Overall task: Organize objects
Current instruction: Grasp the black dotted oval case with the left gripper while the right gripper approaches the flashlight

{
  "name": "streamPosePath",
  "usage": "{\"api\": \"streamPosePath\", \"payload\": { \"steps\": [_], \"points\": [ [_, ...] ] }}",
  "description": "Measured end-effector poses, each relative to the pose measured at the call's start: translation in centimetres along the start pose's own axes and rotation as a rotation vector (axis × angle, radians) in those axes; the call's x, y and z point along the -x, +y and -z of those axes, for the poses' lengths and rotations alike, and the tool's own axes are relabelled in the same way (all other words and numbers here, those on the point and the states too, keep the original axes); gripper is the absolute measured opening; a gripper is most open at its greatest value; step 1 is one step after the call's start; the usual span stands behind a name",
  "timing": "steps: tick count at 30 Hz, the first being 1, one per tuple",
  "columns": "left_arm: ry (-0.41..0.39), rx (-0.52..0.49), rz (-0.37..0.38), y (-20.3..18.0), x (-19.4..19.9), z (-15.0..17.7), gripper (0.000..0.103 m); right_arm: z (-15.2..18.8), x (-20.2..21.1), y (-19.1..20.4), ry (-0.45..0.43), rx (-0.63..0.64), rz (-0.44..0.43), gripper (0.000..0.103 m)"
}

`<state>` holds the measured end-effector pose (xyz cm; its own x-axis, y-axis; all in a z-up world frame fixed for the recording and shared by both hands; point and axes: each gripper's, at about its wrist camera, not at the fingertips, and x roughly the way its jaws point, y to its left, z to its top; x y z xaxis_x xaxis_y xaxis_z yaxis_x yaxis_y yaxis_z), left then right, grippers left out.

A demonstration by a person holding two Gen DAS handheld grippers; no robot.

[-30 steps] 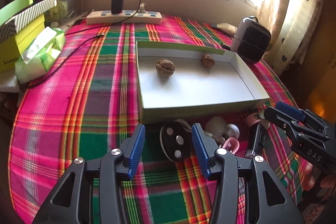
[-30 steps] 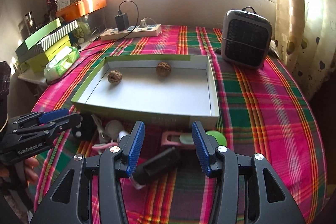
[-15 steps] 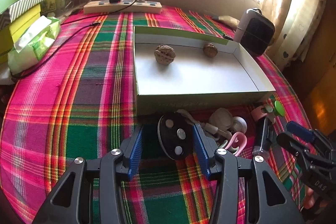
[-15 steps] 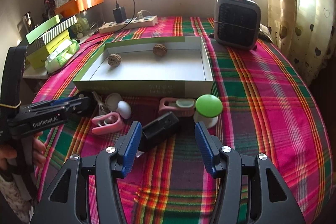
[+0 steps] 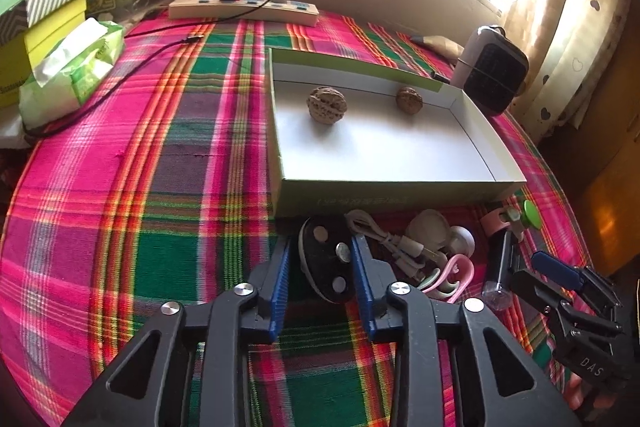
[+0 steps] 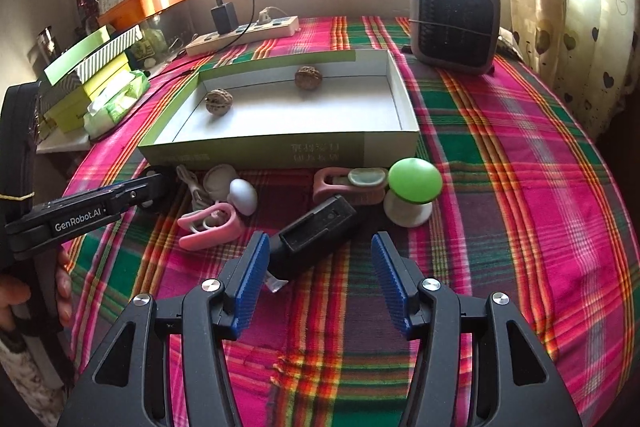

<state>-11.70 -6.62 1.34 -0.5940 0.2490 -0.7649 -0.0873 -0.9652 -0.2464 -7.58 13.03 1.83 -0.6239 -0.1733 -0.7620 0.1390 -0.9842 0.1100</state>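
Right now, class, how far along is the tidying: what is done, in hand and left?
Done: two walnuts lie in the box. In hand: the left gripper is closing around the black disc; the right gripper stands open by the black case. Left: green mushroom, pink clip, white egg, brush.

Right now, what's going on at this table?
A person with a gripper in each hand is tidying small items into a shallow box that holds two walnuts. The left gripper has its jaws closing around a black oval disc with silver studs, which lies on the cloth in front of the box. The right gripper hangs with open jaws over a black rectangular case, not gripping it. The other items lie on the cloth outside the box.
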Motion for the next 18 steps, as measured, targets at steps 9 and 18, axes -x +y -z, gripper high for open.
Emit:
{"api": "streamPosePath", "payload": {
  "steps": [9, 18],
  "points": [
    [-0.005, -0.006, -0.006, 0.6, 0.4, 0.2, 0.023, -0.3, -1.2, 0.9, 0.008, -0.012, 0.010, 0.054],
    [0.001, -0.006, 0.003, 0.6, 0.3, 0.3, 0.024, -0.2, -2.4, 1.5, 0.043, 0.021, 0.028, 0.054]
  ]
}}
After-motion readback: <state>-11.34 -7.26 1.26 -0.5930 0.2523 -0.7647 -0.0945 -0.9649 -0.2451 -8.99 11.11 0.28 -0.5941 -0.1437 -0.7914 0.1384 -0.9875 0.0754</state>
